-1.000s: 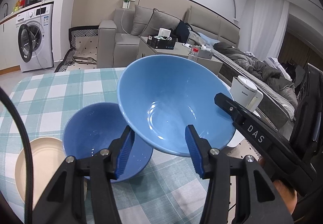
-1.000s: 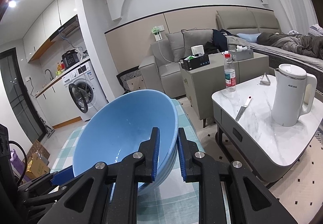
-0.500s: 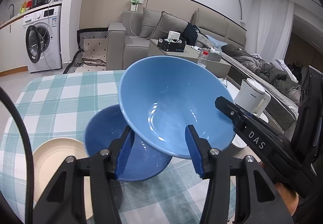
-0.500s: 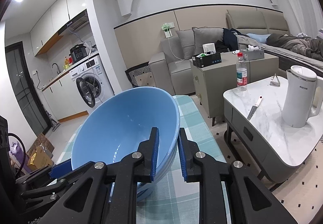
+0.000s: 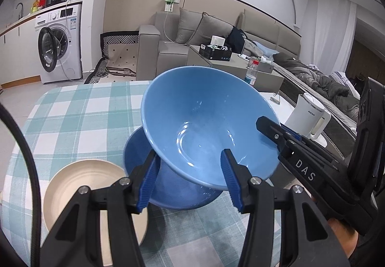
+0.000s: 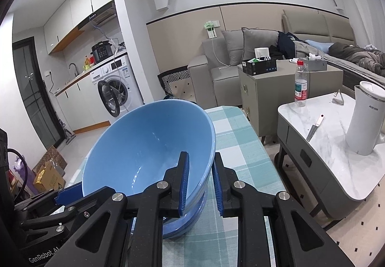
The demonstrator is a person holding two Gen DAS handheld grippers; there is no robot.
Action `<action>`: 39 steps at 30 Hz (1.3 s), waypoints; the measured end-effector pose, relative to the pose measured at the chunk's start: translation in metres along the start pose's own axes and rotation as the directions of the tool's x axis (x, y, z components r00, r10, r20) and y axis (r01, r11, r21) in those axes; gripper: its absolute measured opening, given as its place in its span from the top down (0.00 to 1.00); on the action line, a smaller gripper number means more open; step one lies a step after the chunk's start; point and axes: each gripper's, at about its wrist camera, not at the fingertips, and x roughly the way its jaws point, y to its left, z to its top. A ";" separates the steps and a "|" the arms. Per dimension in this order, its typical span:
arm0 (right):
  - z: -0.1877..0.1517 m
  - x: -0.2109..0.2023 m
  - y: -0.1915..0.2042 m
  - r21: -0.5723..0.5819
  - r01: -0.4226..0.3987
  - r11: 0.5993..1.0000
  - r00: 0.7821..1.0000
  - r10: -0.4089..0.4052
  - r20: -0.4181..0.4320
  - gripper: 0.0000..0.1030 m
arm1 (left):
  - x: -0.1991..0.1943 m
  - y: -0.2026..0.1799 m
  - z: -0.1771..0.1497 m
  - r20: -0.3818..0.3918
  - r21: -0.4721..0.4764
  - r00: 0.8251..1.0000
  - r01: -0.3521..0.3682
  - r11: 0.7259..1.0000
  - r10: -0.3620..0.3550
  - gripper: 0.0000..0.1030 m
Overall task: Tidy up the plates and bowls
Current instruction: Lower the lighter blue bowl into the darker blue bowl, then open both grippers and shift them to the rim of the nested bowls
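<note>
A light blue bowl (image 5: 207, 122) is held tilted in the air, its bottom over a darker blue bowl (image 5: 173, 192) that stands on the checked tablecloth (image 5: 79, 110). My right gripper (image 6: 201, 182) is shut on the light bowl's (image 6: 149, 149) rim, one finger inside and one outside; it shows at the right of the left wrist view (image 5: 281, 132). My left gripper (image 5: 189, 180) is open, its fingers either side of the light bowl's near rim without touching. A cream plate (image 5: 79, 185) lies to the left of the dark bowl.
The table's right edge (image 6: 262, 153) drops to the floor. Beyond it stands a marble side table (image 6: 320, 137) with a white kettle (image 6: 365, 120), a knife and a water bottle. A sofa and a washing machine are far behind.
The right gripper has carried the light blue bowl over the darker bowl and lower toward it. The left gripper has kept pace, still open.
</note>
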 end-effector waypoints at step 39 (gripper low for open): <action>-0.025 0.055 0.027 -0.086 0.004 0.996 0.990 -0.016 -0.140 0.80 | 0.031 0.045 -0.023 -0.083 -0.055 0.996 -0.041 0.998 0.036 0.50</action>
